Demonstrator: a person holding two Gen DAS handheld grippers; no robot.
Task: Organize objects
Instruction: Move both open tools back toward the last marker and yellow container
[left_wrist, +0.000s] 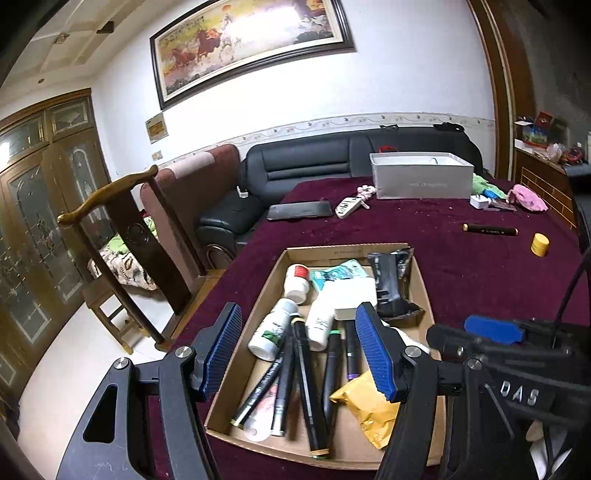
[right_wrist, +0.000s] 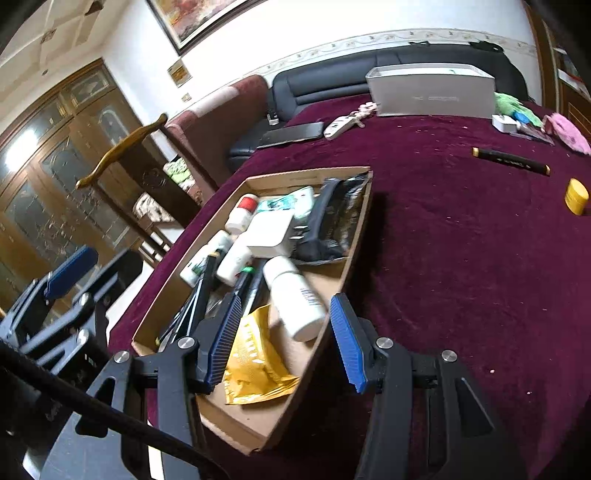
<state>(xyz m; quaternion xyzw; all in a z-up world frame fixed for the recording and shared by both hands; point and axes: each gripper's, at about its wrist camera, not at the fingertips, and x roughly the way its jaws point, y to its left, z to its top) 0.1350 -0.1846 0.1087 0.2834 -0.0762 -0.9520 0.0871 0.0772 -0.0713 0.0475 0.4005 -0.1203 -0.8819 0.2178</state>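
Both claws over the tray (left_wrist: 421, 280); pen (right_wrist: 511, 161) and jar (right_wrist: 576, 195) not yet gathered.

Tray sits at the bench's near left corner, full of bottles, markers and packets. Left claw (left_wrist: 299, 350) hangs released over the tray's near half, nothing between its pads. Right claw (right_wrist: 286, 339) is also released, jaws straddling the tray's right wall, with a white bottle (right_wrist: 295, 299) lying loose between them, untouched. Pen lies on the bare cloth well apart from the tray, toward the bench's far right; long axis runs roughly along the far edge, gold cap toward the tray. Jar stands just nearer, by the right edge. Judgement: right claw is nearer both; the pen's axis lies crosswise to the claw's line, suiting a grip across the barrel.
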